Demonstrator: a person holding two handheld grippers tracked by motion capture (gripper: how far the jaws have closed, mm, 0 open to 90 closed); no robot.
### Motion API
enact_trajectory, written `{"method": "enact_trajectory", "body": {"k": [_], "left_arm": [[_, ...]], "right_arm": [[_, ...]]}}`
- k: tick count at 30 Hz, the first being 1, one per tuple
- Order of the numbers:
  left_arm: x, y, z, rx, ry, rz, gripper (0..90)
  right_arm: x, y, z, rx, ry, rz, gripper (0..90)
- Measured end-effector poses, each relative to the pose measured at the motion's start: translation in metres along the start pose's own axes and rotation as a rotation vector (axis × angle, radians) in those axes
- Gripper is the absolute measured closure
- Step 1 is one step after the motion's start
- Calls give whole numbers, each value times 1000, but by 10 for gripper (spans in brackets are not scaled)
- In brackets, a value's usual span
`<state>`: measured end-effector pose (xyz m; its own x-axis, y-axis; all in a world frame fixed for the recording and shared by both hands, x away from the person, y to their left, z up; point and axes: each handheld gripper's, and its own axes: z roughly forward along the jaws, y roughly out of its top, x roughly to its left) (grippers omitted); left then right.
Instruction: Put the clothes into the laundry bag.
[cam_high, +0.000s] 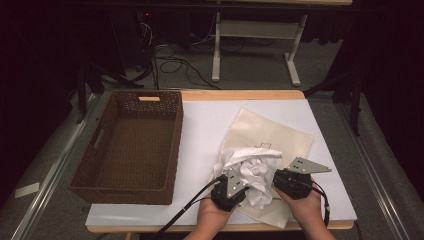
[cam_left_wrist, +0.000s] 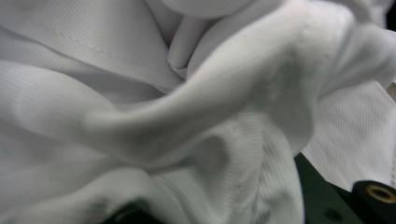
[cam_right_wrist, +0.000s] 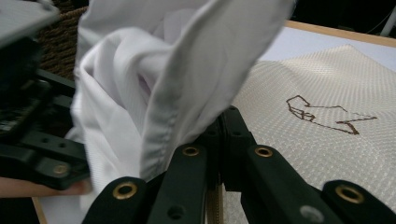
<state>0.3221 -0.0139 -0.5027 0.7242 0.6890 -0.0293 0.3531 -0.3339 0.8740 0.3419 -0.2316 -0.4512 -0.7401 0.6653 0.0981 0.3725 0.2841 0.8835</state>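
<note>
A crumpled white cloth (cam_high: 252, 167) is bunched between my two grippers near the table's front edge. It hangs over a flat cream bag (cam_high: 270, 132) with a brown line drawing (cam_right_wrist: 327, 114). My left gripper (cam_high: 244, 186) holds the cloth's left side. In the left gripper view the white cloth (cam_left_wrist: 187, 116) drapes over the jaws and hides most of them. My right gripper (cam_high: 275, 179) is at the cloth's right side. In the right gripper view its jaws (cam_right_wrist: 223, 122) are pressed together on a hemmed fold of the cloth (cam_right_wrist: 163, 107).
A dark woven basket (cam_high: 173, 145) stands empty on the left of the table, on a white sheet (cam_high: 205, 130). A wooden table edge (cam_high: 240, 95) runs along the back. Beyond it are a white frame's legs (cam_high: 216, 50) and cables on the floor.
</note>
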Motion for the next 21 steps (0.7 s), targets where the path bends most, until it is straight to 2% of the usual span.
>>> {"method": "enact_trajectory", "body": {"k": [5,7,9,10,13,16,18,21], "left_arm": [[1,0,15,48,-8,-19,761],[1,0,15,51,-6,-16,740],[1,0,11,42,-8,-24,655],[2,-1,8,33,-12,-23,571],[2,-3,-3,16,3,-32,400],[3,-6,-15,15,3,-51,268],[4,-10,-24,14,9,-69,205],[6,-14,-33,4,17,-81,162]], "right_arm": [[-1,1,-2,-10,13,10,900],[-2,0,-3,-14,8,10,899],[-4,0,-4,-16,0,12,899],[-5,-1,-5,-22,-1,14,899],[-5,-1,-5,-21,-6,17,899],[-4,-2,-4,-14,-8,12,899],[-3,-2,-4,-14,-8,11,899],[-3,-2,-4,-13,-10,5,899]]}}
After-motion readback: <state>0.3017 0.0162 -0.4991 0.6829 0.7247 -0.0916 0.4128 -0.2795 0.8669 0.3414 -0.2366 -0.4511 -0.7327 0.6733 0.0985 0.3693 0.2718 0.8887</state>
